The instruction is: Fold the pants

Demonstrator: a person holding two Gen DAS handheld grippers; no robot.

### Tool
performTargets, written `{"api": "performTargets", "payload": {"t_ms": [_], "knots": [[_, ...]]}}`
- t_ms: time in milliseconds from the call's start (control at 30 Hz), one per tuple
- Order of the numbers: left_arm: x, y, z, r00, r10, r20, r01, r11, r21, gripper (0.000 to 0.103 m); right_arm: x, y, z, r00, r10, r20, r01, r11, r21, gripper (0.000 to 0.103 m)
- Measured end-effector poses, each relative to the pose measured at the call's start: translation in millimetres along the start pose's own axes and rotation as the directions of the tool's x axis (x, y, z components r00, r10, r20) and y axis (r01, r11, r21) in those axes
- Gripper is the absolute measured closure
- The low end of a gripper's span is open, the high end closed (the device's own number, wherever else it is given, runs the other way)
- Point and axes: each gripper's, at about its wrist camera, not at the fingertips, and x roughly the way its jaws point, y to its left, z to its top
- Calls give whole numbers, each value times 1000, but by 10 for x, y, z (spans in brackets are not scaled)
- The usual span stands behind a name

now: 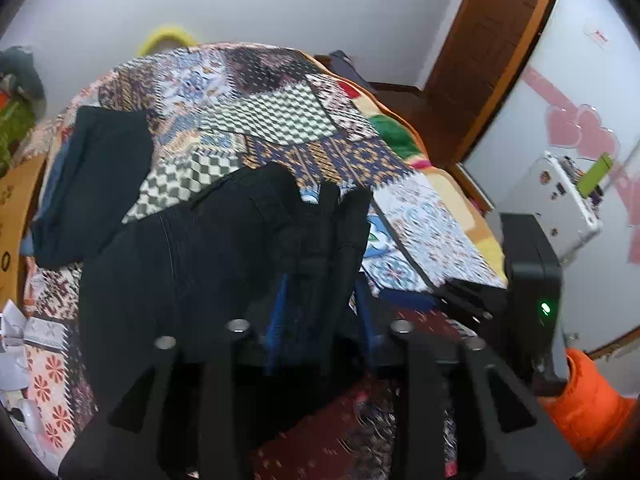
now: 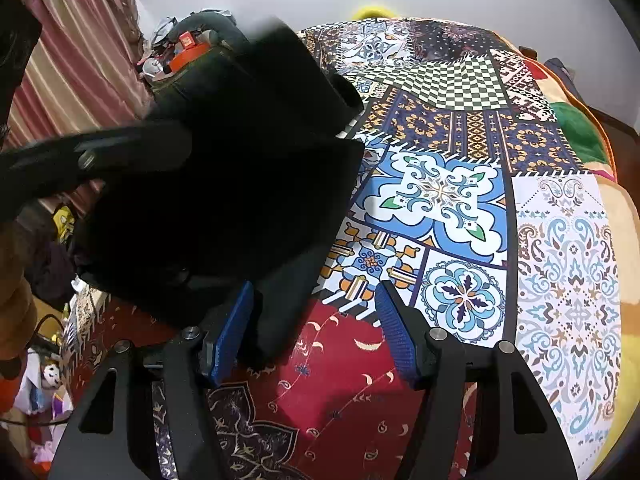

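Both the left gripper (image 1: pixel 320 280) and right gripper (image 2: pixel 316 332) stand released over soft black pants (image 1: pixel 192 248) on patchwork bedspread (image 2: pixel 440 200).

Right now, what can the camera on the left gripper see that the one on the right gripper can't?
Only the left wrist view shows a dark folded garment lying farther back on the bed, a wooden door, pink heart stickers and an orange sleeve. Only the right wrist view shows the striped curtain and the right gripper, its blue pads apart beside a corner of the cloth. Both show the black pants on the patchwork bedspread.
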Motion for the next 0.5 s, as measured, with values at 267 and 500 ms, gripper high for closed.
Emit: {"api": "performTargets", "payload": {"t_ms": [267, 500], "knots": [[-347, 336, 131, 990, 104, 91, -101, 994, -35, 31, -121, 29, -43, 1000, 8, 2, -8, 1000, -3, 44], [-294, 1244, 512, 955, 285, 82, -269, 949, -166, 23, -214, 49, -78, 1000, 4, 19, -4, 1000, -1, 44]]}}
